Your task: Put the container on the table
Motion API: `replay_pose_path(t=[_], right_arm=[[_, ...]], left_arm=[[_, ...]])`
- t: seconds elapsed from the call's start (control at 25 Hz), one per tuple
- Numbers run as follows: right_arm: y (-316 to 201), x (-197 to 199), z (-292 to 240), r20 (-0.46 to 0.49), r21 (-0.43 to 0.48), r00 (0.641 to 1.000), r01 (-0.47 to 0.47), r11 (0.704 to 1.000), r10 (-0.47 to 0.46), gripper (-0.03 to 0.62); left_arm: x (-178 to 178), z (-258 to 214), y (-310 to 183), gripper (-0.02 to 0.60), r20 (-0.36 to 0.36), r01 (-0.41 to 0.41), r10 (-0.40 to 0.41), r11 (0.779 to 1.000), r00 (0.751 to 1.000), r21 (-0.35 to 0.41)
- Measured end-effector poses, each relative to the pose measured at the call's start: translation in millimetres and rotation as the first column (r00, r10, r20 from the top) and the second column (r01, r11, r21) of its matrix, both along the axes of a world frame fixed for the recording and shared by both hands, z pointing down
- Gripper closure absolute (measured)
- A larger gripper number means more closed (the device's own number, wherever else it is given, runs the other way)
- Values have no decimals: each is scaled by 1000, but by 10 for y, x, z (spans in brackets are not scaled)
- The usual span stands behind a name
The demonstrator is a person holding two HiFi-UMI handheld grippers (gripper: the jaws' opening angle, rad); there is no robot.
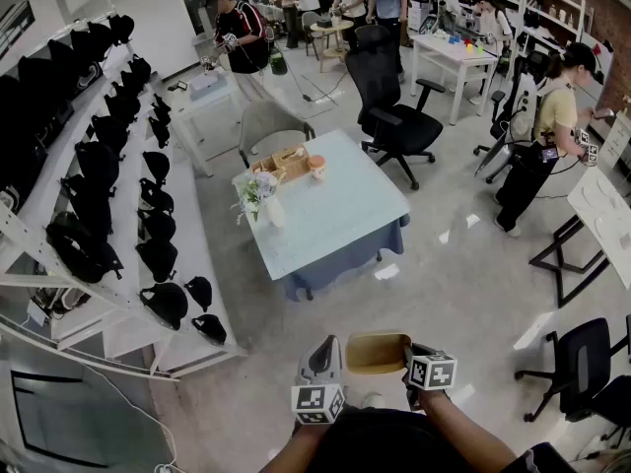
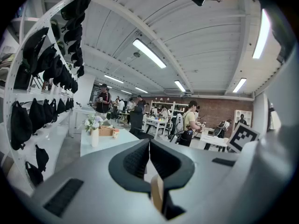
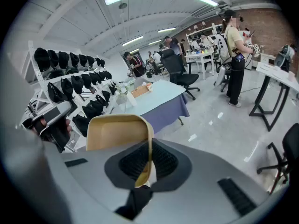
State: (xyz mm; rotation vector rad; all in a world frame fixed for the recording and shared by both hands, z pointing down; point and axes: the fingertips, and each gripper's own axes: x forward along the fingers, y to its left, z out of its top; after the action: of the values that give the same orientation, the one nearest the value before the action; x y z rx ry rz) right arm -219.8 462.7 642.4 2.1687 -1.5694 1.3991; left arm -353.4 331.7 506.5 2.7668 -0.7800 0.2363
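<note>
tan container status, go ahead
Left gripper, right gripper: jaws shut on tan rounded-corner container, held aloft. Pale blue table ahead, not reached. White flower vase, wooden basket far left.

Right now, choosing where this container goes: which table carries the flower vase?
The blue-clothed table mid-room; the flower vase stands near its left edge. It alone wears a blue cloth; the far-right table is white.

The container (image 1: 378, 351) is a tan, shallow, thin-walled box with rounded corners, open side up. It hangs between the two grippers, one wall pinched in the right gripper (image 3: 149, 146) and the opposite edge in the left gripper (image 2: 149, 146). The pale-blue table (image 1: 340, 215) stands well ahead of both.
</note>
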Motion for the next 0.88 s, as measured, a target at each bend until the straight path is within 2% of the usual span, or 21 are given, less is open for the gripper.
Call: replay_pose_path(t=[0.16, 0.4, 0.88], right_arm=[[22, 6, 9, -11, -1, 1000, 4, 1000, -4, 577], [130, 22, 30, 33, 7, 997, -65, 998, 65, 577], [347, -35, 93, 46, 22, 995, -91, 996, 90, 577]], left_arm=[[30, -9, 29, 574, -2, -9, 9, 1000, 1000, 7], [-7, 17, 118, 574, -2, -12, 12, 1000, 1000, 1], [-40, -52, 327, 574, -19, -41, 41, 999, 999, 16]])
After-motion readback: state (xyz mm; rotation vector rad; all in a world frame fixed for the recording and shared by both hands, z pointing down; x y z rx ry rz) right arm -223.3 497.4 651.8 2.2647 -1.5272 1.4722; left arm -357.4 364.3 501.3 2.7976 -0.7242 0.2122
